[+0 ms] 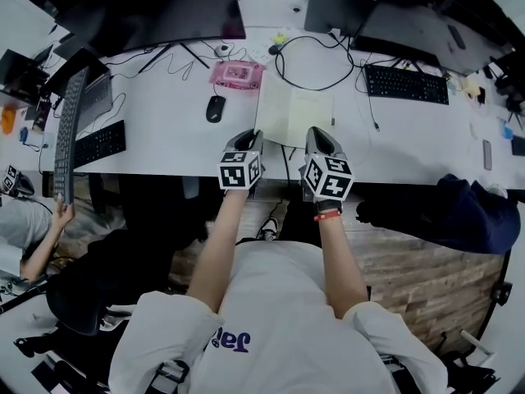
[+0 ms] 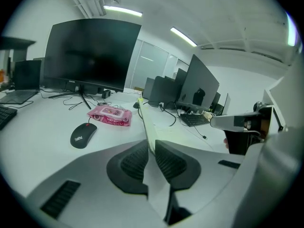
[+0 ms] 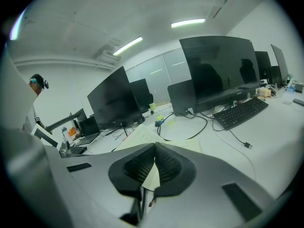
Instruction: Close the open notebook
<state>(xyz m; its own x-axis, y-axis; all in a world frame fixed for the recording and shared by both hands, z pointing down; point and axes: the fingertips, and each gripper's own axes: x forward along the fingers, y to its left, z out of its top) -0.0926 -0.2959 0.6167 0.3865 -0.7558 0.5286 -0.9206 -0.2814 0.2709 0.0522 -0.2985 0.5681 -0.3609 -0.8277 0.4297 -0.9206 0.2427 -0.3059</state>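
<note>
Left gripper point(image 2: 151, 151) jaws clamp notebook point(image 2: 147, 122) leaf, raised in its view alone | right gripper point(image 3: 155, 156) jaws pinch near edge | mouse point(image 2: 83, 136) left, apart

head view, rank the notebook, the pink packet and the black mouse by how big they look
1. notebook, clearly the largest
2. pink packet
3. black mouse, the smallest
All three lie on the same desk at similar distance, so nearness hardly skews the order.

a black mouse point(image 1: 215, 108) lies near a pink packet point(image 1: 237, 75), a keyboard point(image 1: 406, 84) farther right.
</note>
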